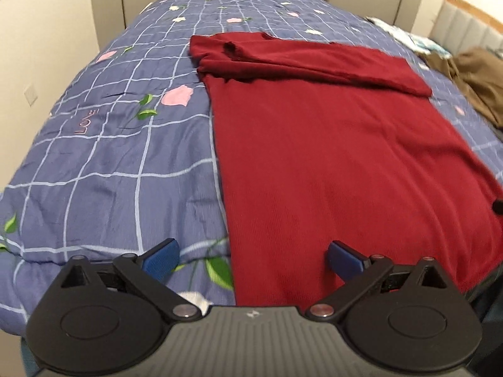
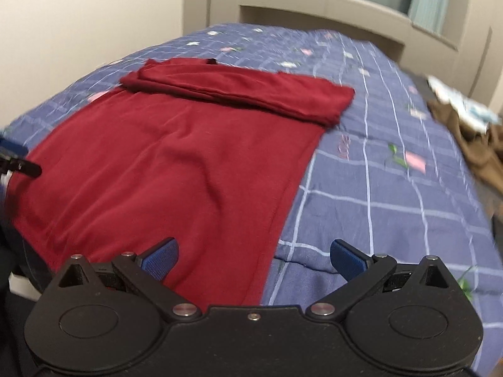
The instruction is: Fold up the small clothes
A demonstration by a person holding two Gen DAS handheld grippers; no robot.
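Left gripper [image 1: 253, 259]: your jaws stand wide apart with nothing between them, poised over the near left edge of the garment.
Red garment [image 1: 330, 144]: it lies flat on the bed [image 1: 103, 144], body running from near to far; the sleeves and top are already folded across in a band at the far end.
Right gripper [image 2: 254, 259]: your jaws are spread wide and empty, straddling the garment's near right edge.
Brown clothes [image 2: 481, 144]: a loose pile sits far right on the bed, well apart from the work.
Step in hand: side folds look done; the lengthwise fold remains.
Next move: likely lower both grippers, clamp the near hem corners evenly, and carry them toward the far band.
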